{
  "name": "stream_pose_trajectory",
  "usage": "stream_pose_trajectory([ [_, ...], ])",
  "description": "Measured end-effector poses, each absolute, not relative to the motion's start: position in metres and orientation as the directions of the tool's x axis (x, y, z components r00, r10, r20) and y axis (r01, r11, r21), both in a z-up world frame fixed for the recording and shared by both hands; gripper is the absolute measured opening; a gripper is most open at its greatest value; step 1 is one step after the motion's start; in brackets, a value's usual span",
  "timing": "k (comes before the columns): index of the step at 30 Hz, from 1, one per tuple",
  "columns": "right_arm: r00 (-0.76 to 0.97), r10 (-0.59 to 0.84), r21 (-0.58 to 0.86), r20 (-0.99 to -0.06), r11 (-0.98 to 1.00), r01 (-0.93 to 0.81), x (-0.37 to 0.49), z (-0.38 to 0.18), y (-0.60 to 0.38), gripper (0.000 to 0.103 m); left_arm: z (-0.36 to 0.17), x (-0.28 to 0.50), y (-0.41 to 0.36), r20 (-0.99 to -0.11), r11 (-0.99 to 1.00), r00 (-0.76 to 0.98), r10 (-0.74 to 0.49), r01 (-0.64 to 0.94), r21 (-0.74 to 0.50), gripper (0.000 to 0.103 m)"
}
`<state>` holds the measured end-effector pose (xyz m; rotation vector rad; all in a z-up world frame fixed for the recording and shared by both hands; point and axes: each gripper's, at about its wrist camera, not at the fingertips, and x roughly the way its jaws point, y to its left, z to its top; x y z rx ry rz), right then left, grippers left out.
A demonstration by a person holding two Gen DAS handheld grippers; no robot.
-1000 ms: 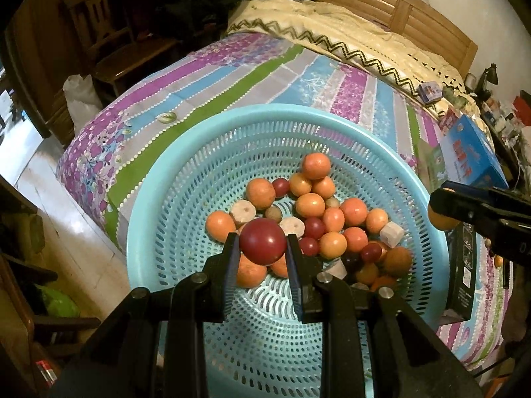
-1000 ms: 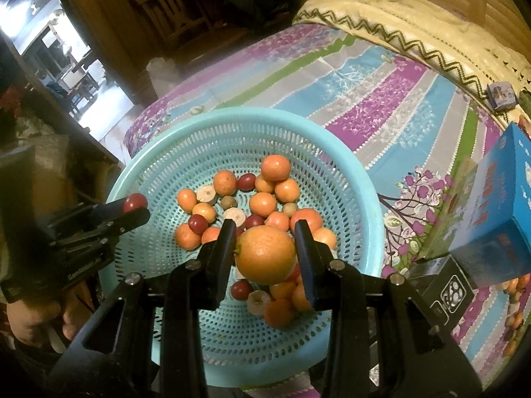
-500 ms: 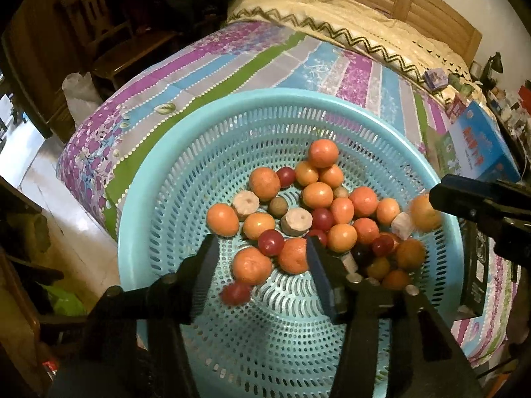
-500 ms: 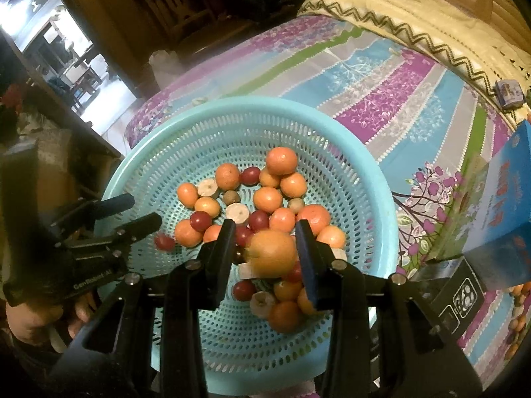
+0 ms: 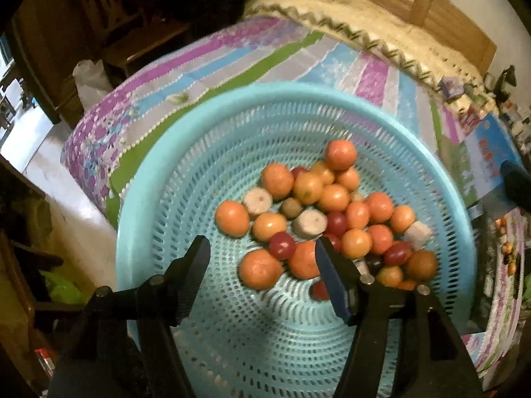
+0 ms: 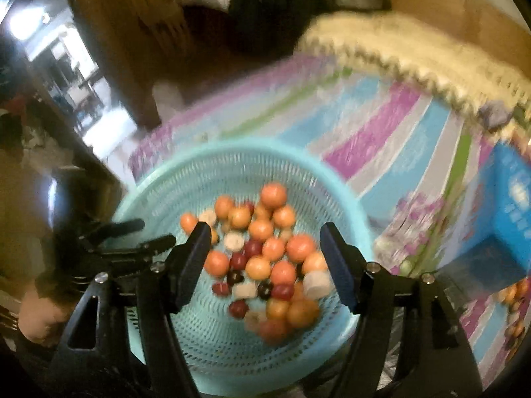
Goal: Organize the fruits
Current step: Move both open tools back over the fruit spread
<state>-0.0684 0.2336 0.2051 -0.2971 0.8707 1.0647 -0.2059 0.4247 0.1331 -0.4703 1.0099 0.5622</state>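
Hand-held gripper on our left (image 5: 262, 255) hangs with its fingers wide apart and nothing between them, low over the fruit (image 5: 332, 219) heaped in the basket (image 5: 186, 152). Our right hand-held gripper (image 6: 265, 242) is likewise spread and empty, higher above the same heap, though that view is blurred. The fruit lies in one pile toward the far right of the basket floor: orange ones, small dark red ones and a few pale cut pieces, all touching. One small red fruit (image 5: 318, 290) sits apart, just beside the left hand-held gripper's right finger. The basket rests on the striped bed (image 5: 298, 56), near its foot edge. A blue box (image 6: 507, 205) stands beside the basket toward the bed's right edge, and more small fruit (image 6: 514, 295) shows loose on the bed near it.

We judge that both hands are free and the next pick is from the loose fruit by the box. To do that well, we would send one hand-held gripper at a time. We should take a fruit that lies clear of its neighbours, so the fingers pass on either side without knocking others along the cover. Close gently; the red ones look soft-skinned. Carry low over the rim and let go near the basket floor, away from the heap's slope, so nothing rolls or bounces out.
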Motion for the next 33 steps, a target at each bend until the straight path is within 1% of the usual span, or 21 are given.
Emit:
stream_pose_trajectory([
  [2, 0.316, 0.679, 0.111, -0.663, 0.506, -0.855, -0.081, 0.227, 0.206, 0.069, 0.148, -0.209, 0.419, -0.854, 0.77, 0.46, 0.244, -0.627, -0.119, 0.067],
  [3, 0.362, 0.691, 0.083, -0.625, 0.52, -0.85, -0.086, 0.235, 0.193, 0.072, 0.162, -0.213, 0.411, -0.818, 0.779, 0.502, 0.281, -0.617, -0.111, 0.067],
  [4, 0.417, 0.702, 0.048, -0.578, 0.539, -0.841, -0.094, 0.241, 0.177, 0.079, 0.171, -0.215, 0.405, -0.791, 0.786, 0.529, 0.308, -0.61, -0.102, 0.067],
  [5, 0.465, 0.704, 0.017, -0.536, 0.56, -0.828, -0.1, 0.245, 0.162, 0.084, 0.184, -0.219, 0.395, -0.745, 0.795, 0.572, 0.343, -0.6, -0.095, 0.07],
  [6, 0.526, 0.698, -0.02, -0.486, 0.593, -0.805, -0.107, 0.249, 0.143, 0.093, 0.195, -0.223, 0.387, -0.699, 0.799, 0.611, 0.371, -0.594, -0.096, 0.078],
  [7, 0.566, 0.692, -0.044, -0.447, 0.615, -0.787, -0.113, 0.25, 0.128, 0.097, 0.205, -0.227, 0.378, -0.648, 0.801, 0.648, 0.4, -0.591, -0.097, 0.083],
  [8, 0.617, 0.682, -0.076, -0.394, 0.644, -0.761, -0.121, 0.249, 0.106, 0.098, 0.214, -0.231, 0.367, -0.594, 0.807, 0.684, 0.422, -0.583, -0.098, 0.091],
  [9, 0.646, 0.669, -0.093, -0.367, 0.665, -0.741, -0.125, 0.248, 0.094, 0.101, 0.224, -0.234, 0.356, -0.54, 0.817, 0.721, 0.435, -0.568, -0.101, 0.097],
  [10, 0.687, 0.643, -0.112, -0.338, 0.697, -0.708, -0.13, 0.244, 0.075, 0.102, 0.23, -0.238, 0.345, -0.488, 0.821, 0.747, 0.451, -0.562, -0.103, 0.099],
  [11, 0.712, 0.623, -0.123, -0.324, 0.718, -0.685, -0.132, 0.241, 0.063, 0.103, 0.237, -0.244, 0.33, -0.414, 0.82, 0.776, 0.476, -0.562, -0.108, 0.103],
  [12, 0.733, 0.603, -0.132, -0.314, 0.737, -0.663, -0.135, 0.237, 0.051, 0.103, 0.242, -0.244, 0.321, -0.381, 0.827, 0.793, 0.476, -0.551, -0.113, 0.103],
  [14, 0.787, 0.539, -0.158, -0.3, 0.786, -0.598, -0.141, 0.225, 0.019, 0.103, 0.249, -0.24, 0.308, -0.358, 0.849, 0.821, 0.445, -0.514, -0.123, 0.103],
  [16, 0.832, 0.451, -0.195, -0.323, 0.828, -0.525, -0.142, 0.209, -0.001, 0.103, 0.254, -0.234, 0.29, -0.321, 0.873, 0.845, 0.428, -0.479, -0.097, 0.103],
  [18, 0.82, 0.398, -0.202, -0.411, 0.837, -0.508, -0.14, 0.189, -0.023, 0.103, 0.256, -0.219, 0.271, -0.329, 0.9, 0.856, 0.4, -0.435, -0.037, 0.103],
  [19, 0.798, 0.375, -0.191, -0.473, 0.84, -0.508, -0.137, 0.176, -0.036, 0.103, 0.255, -0.215, 0.262, -0.329, 0.91, 0.862, 0.387, -0.415, -0.018, 0.103],
  [20, 0.785, 0.351, -0.184, -0.51, 0.847, -0.499, -0.135, 0.167, -0.045, 0.103, 0.252, -0.209, 0.25, -0.333, 0.922, 0.87, 0.364, -0.386, -0.001, 0.103],
  [21, 0.769, 0.318, -0.178, -0.555, 0.858, -0.483, -0.132, 0.155, -0.057, 0.103, 0.248, -0.2, 0.238, -0.349, 0.936, 0.876, 0.334, -0.35, 0.016, 0.103],
  [24, 0.704, 0.258, -0.137, -0.662, 0.881, -0.452, -0.126, 0.129, -0.084, 0.103, 0.238, -0.181, 0.205, -0.389, 0.963, 0.884, 0.257, -0.266, 0.032, 0.103],
  [26, 0.68, 0.24, -0.118, -0.693, 0.892, -0.436, -0.125, 0.118, -0.098, 0.103, 0.229, -0.168, 0.18, -0.425, 0.978, 0.882, 0.202, -0.202, 0.045, 0.103],
  [29, 0.637, 0.24, -0.077, -0.733, 0.9, -0.428, -0.122, 0.105, -0.111, 0.102, 0.208, -0.145, 0.141, -0.507, 0.992, 0.853, 0.123, -0.105, 0.065, 0.103],
  [33, 0.57, 0.28, 0.005, -0.773, 0.9, -0.435, -0.112, 0.09, -0.126, 0.101, 0.183, -0.129, 0.104, -0.587, 0.999, 0.809, 0.037, -0.034, 0.016, 0.103],
])
